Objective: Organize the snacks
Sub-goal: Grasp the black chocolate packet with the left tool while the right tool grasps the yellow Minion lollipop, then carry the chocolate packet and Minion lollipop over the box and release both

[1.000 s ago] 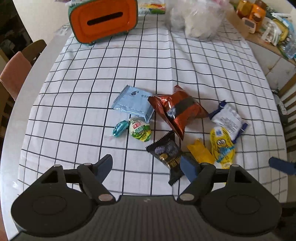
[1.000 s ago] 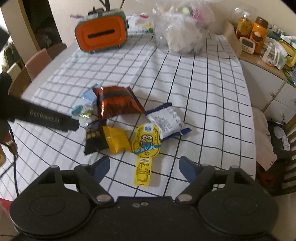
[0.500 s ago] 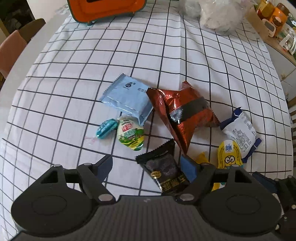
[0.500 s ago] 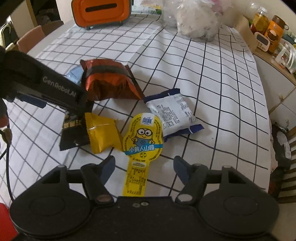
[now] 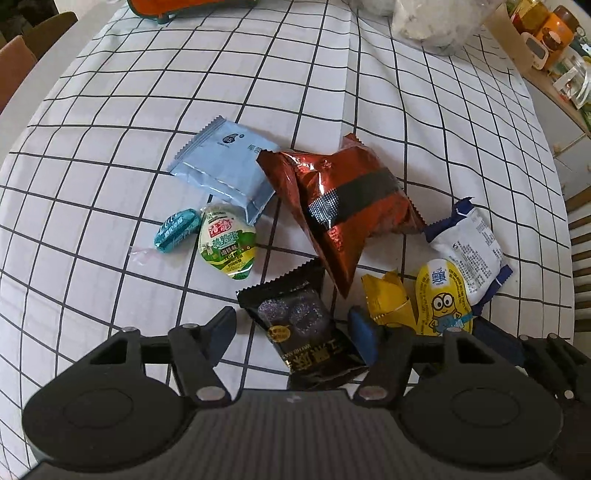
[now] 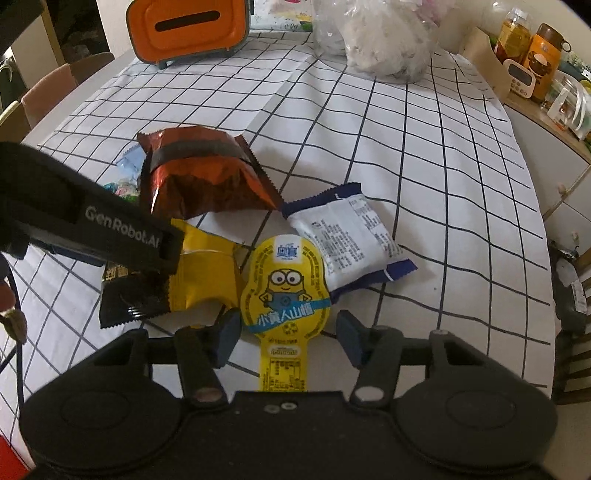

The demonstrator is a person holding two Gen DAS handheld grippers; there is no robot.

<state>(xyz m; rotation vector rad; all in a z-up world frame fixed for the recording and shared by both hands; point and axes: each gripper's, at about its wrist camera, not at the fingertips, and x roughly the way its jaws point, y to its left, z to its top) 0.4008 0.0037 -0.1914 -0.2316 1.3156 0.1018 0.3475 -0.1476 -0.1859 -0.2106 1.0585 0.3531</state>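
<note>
Snacks lie on a checked tablecloth. My left gripper (image 5: 293, 332) is open, its fingers on either side of a black packet (image 5: 301, 325). My right gripper (image 6: 288, 336) is open, astride the stem of a yellow minion-print snack (image 6: 286, 291). Nearby lie a red-brown foil bag (image 5: 343, 206), a light blue packet (image 5: 225, 166), a green-and-white egg snack (image 5: 227, 242), a teal candy (image 5: 176, 230), a small yellow packet (image 6: 205, 273) and a white-and-blue packet (image 6: 347, 240). The left gripper's arm (image 6: 81, 221) covers part of the black packet in the right wrist view.
An orange tissue box (image 6: 188, 27) and a clear plastic bag (image 6: 380, 40) stand at the table's far end. A side counter with jars (image 6: 532, 59) is at the right. Chairs (image 6: 48, 92) stand on the left.
Both grippers have moved forward and down toward the snacks. The left now straddles the black packet and the right straddles the minion snack. Both stay open.
</note>
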